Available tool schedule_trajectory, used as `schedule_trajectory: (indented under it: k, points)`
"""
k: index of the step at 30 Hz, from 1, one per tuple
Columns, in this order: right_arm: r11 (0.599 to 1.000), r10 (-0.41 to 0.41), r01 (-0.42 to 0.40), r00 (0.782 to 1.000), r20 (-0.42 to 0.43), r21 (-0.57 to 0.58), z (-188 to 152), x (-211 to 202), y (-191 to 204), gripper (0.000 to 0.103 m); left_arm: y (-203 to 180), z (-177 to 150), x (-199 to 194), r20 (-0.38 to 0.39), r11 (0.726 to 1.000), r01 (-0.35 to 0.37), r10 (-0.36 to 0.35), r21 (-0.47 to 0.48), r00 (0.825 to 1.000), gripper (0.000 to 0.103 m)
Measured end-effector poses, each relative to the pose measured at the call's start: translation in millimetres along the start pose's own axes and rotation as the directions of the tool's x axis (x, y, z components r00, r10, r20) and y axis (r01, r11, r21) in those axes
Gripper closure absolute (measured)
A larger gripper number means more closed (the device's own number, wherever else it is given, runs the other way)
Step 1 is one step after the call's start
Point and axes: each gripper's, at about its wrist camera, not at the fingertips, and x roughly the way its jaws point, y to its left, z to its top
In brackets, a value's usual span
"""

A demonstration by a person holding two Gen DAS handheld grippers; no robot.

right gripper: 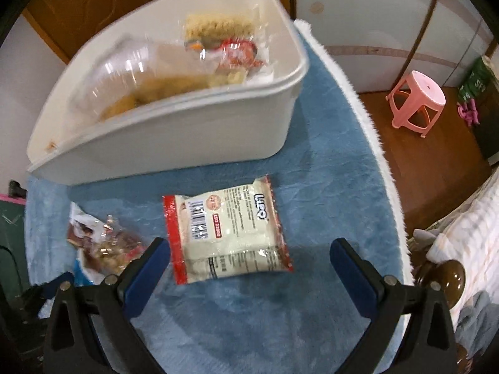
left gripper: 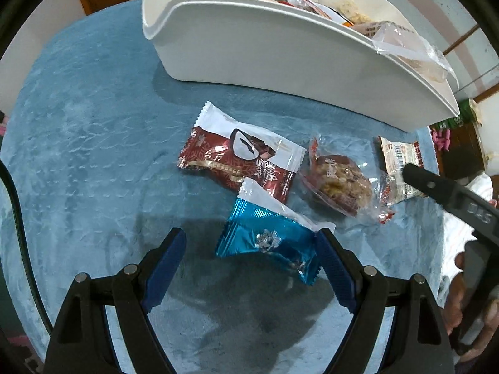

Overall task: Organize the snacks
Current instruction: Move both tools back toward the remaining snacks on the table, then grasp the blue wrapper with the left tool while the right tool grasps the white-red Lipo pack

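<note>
A blue foil snack packet lies on the blue cloth between the fingers of my left gripper, which is open and just above it. Behind it lie a red-and-white packet and a clear-wrapped nut cake. Further right, a white packet with red edges sits under one black finger of the right gripper. In the right wrist view that white packet lies between the spread fingers of my right gripper, which is open. The nut cake is to its left.
A white bin holding several wrapped snacks stands at the back of the table. The cloth's white fringed edge curves along the right, with wooden floor and a pink stool beyond. A hand holds the right gripper.
</note>
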Motion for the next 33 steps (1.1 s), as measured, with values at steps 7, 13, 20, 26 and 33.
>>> schedule_trajectory:
  k: [7,13,20,26,33]
  points:
    - [0.997,-0.065,0.064,0.997,-0.029,-0.039,0,22,10,0.000,-12,4,9,-0.026,0.997,0.011,-0.009,0.075,1.000,0.019]
    - [0.995,-0.083,0.082,0.996,-0.018,-0.050,6,23,15,0.001,-25,3,13,-0.027,0.992,-0.022,0.026,0.126,0.999,0.016]
    - [0.994,-0.054,0.058,0.998,0.041,-0.096,-3,0,33,0.056,-53,-8,10,0.022,0.966,-0.094,0.092,0.241,0.996,0.074]
    - [0.998,0.060,-0.058,0.998,0.035,-0.036,-15,-18,18,0.063,-40,-10,-7,0.024,0.980,-0.049,0.046,0.193,0.999,0.082]
    - [0.978,0.208,-0.209,0.971,0.114,-0.004,-37,-68,0,0.063,-39,-30,-50,0.087,0.981,-0.024,0.007,0.191,0.996,0.082]
